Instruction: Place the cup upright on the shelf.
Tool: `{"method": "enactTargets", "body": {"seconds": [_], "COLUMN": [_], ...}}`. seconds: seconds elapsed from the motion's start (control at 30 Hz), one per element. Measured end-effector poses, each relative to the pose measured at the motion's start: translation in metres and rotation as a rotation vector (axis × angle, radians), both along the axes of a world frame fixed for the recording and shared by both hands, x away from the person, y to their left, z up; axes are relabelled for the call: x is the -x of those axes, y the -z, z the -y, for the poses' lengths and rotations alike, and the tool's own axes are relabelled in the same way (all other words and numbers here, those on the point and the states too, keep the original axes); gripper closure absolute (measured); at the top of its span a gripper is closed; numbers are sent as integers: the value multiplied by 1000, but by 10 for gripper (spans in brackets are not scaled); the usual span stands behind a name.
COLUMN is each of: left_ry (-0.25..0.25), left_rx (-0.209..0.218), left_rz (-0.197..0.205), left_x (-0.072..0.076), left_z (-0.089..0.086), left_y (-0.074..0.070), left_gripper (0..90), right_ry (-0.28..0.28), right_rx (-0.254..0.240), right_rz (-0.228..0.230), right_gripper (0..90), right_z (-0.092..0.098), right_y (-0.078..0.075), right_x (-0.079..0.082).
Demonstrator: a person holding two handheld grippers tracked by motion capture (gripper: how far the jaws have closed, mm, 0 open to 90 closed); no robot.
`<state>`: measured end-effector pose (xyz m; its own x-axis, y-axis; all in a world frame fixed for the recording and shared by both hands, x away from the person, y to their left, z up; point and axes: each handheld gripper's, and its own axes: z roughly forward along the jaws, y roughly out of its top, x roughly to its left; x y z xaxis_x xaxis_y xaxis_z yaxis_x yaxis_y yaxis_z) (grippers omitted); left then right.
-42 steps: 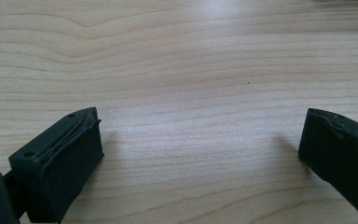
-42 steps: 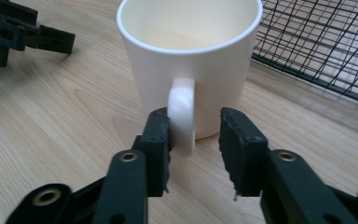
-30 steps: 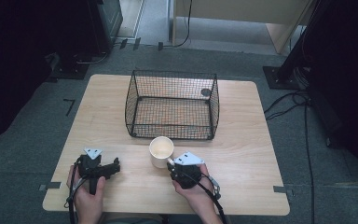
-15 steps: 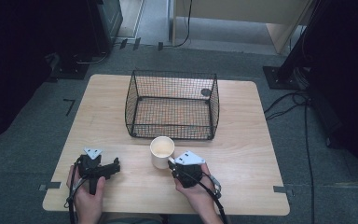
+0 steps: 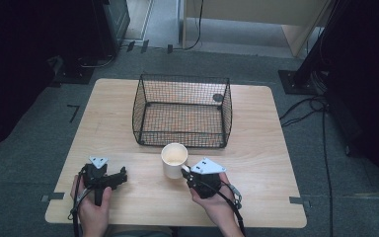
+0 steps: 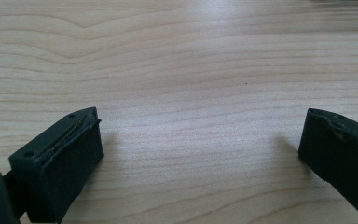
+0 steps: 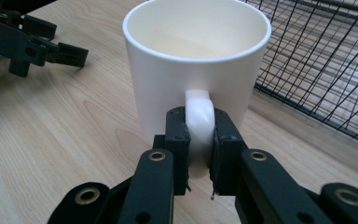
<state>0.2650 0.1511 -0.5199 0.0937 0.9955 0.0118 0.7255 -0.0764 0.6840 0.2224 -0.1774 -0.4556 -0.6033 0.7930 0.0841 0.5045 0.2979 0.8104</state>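
Mug point(image 7: 196, 60), rigid, glossy and likely slippery, is pinched at its handle point(image 7: 199, 126) by the right hand-held gripper point(image 7: 199, 149); left hand-held gripper point(image 6: 200, 154) rests spread.

Wire basket point(image 5: 182, 111) just beyond mug point(image 5: 173, 159)

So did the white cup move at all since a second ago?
No. The white cup sits in the same spot just in front of the wire basket, with the right tool clamped on its handle.
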Motion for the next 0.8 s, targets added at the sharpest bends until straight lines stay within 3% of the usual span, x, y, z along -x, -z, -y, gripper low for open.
{"method": "enactTargets", "body": {"seconds": [0.3,0.8], "left_ry": [-2,-2], "left_rx": [2,2], "left_rz": [2,2], "left_x": [0,0], "left_z": [0,0], "left_y": [0,0], "left_gripper": [0,0], "right_ry": [-29,-27], "right_rx": [-20,-35], "right_rz": [14,47], "right_gripper": [806,806], "right_z": [9,22], "right_y": [-21,-51], "right_x": [-2,-2]}}
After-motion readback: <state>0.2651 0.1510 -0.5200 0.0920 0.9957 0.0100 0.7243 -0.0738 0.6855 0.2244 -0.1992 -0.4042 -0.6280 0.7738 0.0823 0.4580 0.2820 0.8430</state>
